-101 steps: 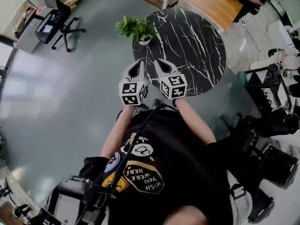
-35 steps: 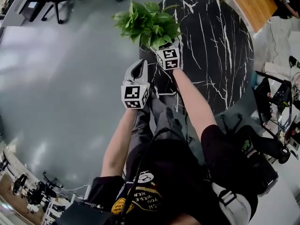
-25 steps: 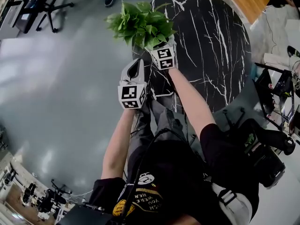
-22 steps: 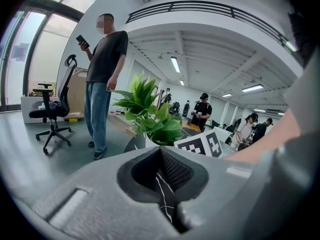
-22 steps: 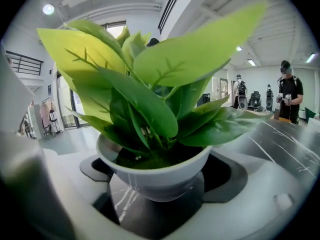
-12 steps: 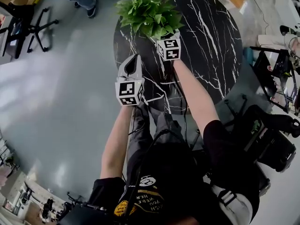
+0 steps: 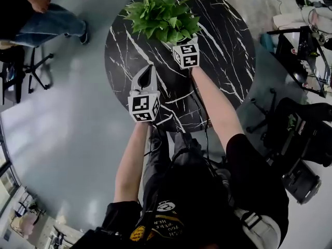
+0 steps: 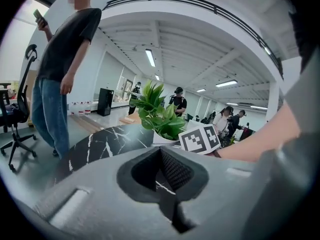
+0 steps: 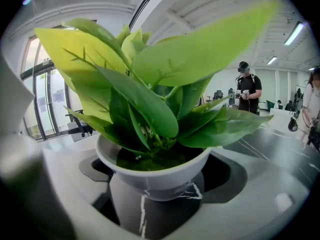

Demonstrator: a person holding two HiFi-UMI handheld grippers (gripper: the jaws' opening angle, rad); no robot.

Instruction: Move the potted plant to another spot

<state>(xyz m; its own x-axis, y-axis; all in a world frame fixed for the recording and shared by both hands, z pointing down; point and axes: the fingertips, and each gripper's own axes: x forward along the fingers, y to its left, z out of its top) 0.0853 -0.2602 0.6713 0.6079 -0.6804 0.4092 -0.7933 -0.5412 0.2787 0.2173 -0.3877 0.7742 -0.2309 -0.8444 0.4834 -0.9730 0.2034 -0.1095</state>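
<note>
Right gripper (image 9: pixel 156 204) fingers clasp the plant (image 7: pixel 163 15) by its white pot (image 9: pixel 150 176) over the desk (image 7: pixel 228 45), a hold leaves hide overhead. Left gripper (image 7: pixel 149 72), fingers closed and empty, hangs beside it.

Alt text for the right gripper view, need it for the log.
A potted plant with broad green leaves fills the frame, its white pot clamped between the right tongs above a black marble tabletop. Behind it is a bright open room, with a person standing at right.
</note>
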